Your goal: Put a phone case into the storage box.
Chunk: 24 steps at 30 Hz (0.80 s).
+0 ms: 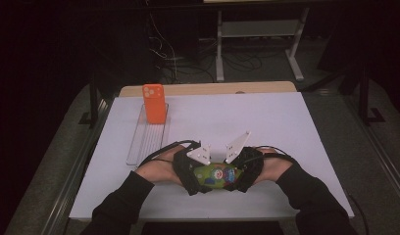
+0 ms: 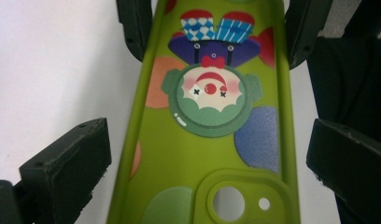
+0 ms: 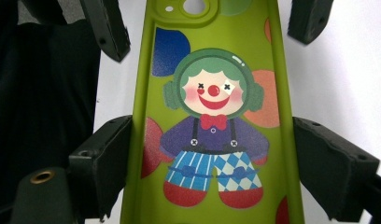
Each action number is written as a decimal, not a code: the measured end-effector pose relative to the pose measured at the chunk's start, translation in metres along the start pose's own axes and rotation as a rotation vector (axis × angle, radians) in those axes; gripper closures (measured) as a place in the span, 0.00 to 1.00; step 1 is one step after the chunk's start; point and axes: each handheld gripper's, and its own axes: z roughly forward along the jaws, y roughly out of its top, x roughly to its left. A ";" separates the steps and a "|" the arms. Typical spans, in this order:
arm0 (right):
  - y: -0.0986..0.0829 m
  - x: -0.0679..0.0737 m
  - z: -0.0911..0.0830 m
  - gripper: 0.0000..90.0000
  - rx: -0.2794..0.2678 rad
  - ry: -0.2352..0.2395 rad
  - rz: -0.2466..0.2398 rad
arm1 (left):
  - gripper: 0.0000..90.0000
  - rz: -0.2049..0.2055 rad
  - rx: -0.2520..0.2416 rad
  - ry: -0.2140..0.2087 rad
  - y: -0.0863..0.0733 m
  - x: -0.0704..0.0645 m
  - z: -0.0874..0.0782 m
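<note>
Looking down from the high view, both hands meet at the near middle of the white table [image 1: 266,122], the left gripper [image 1: 200,169] and right gripper [image 1: 232,169] facing each other over a green clown phone case [image 1: 215,175] between them; an orange phone [image 1: 154,103] stands well apart at the far end of a clear tray [image 1: 146,142]. Whether either pair of jaws presses the case cannot be told from there. In the left gripper view the green clown phone case [image 2: 212,140] runs lengthwise between the left gripper [image 2: 207,158], camera-hole end nearest; the jaws stand spread on either side of it with a gap showing at the left wall, so nothing looks clamped. In the right gripper view the case [image 3: 212,121] lies the other way, its clown upright, and the right gripper [image 3: 212,158] straddles it; the jaws sit close to the long rims, yet contact cannot be made out. I judge the case a light, thin, bendy shell with a smooth printed skin, likely to flex or twist if squeezed mid-wall; the better hold is across the raised long rims near each end, lightly.
</note>
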 end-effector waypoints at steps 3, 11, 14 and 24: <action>0.001 0.000 -0.001 0.17 -0.012 0.006 -0.003 | 0.00 0.003 0.014 -0.005 0.000 0.000 0.003; 0.002 0.002 -0.001 0.17 -0.025 0.014 -0.009 | 0.08 0.017 0.029 -0.005 0.001 -0.002 0.004; 0.003 0.002 -0.002 0.17 -0.026 0.013 -0.011 | 0.12 0.018 0.024 -0.003 0.001 -0.002 0.004; 0.002 0.002 -0.002 0.16 -0.032 0.009 -0.009 | 0.16 0.007 0.018 -0.021 0.000 0.000 0.003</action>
